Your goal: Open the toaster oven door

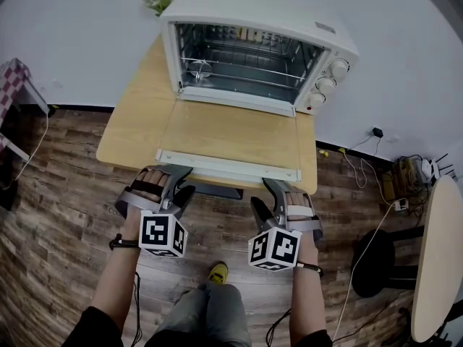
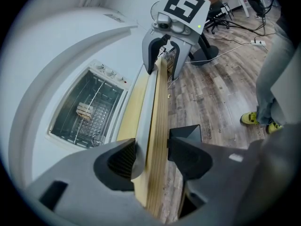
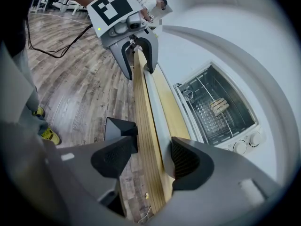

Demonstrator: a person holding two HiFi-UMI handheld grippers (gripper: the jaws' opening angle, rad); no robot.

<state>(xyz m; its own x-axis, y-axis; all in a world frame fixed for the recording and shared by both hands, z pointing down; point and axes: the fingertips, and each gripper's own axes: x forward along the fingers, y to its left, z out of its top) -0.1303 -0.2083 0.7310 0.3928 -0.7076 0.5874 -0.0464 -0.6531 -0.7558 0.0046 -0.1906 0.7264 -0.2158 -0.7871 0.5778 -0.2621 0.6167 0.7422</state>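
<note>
Nearest me, the person's two hands hold the tools low at the front edge of the table (image 1: 130,132).

L gripper (image 2: 152,147): jaws apart, one on the door side and one on the floor side. The white handle (image 1: 228,165) and the wood edge sit between them. One pad may brush the handle, hard to tell from here, but there's no squeeze.

R gripper (image 3: 155,149): same thing, jaws apart round handle and edge, not pinching.

Next out, the door (image 1: 231,132) lies flat on the table top, all the way down.

Behind it the toaster oven (image 1: 253,20) stands w/ its mouth wide open. The wire rack (image 1: 246,71) shows inside, and the knobs (image 1: 327,84) are on the right.

So the job looks done, I think. To end it well:
- Hold both jaws wide.
- Pull both tools straight back toward the body, together.
- Don't lift, or a pad could hook the handle and flip the door back up.
- Go slow, since the table edge is betw. the jaws too.
</note>
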